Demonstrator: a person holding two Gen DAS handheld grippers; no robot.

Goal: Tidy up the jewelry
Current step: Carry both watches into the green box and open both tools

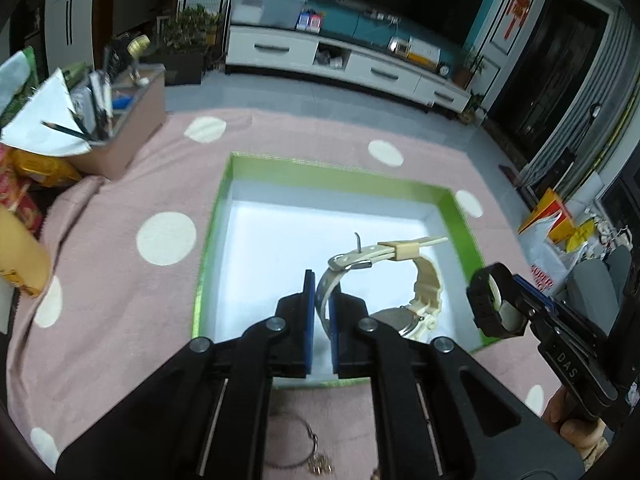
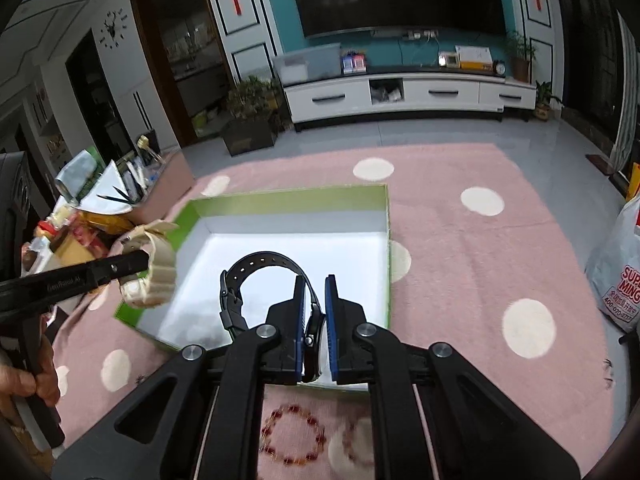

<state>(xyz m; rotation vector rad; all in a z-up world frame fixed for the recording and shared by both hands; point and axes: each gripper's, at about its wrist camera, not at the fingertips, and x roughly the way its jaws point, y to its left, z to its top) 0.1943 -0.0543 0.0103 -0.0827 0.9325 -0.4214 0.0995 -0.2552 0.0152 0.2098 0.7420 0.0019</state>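
Cream watch (image 1: 404, 280) pinched by strap in left gripper (image 1: 322, 320), above green-rimmed box (image 1: 340, 178) (white inside). Black watch (image 2: 256, 280) clamped in right gripper (image 2: 314, 328), over same box. Beaded bracelet (image 2: 292, 434) on pink spotted cloth (image 2: 480, 264) below.

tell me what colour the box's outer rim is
Green box rim, white inside; clearest in the left wrist view.

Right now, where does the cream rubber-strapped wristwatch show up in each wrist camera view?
Left wrist view: cream rubber-strapped wristwatch right of centre, clamped in the left gripper.
Right wrist view: the watch at the left edge, held beside the box.
Shared landmark: the green-rimmed white shallow box on the pink dotted cloth.
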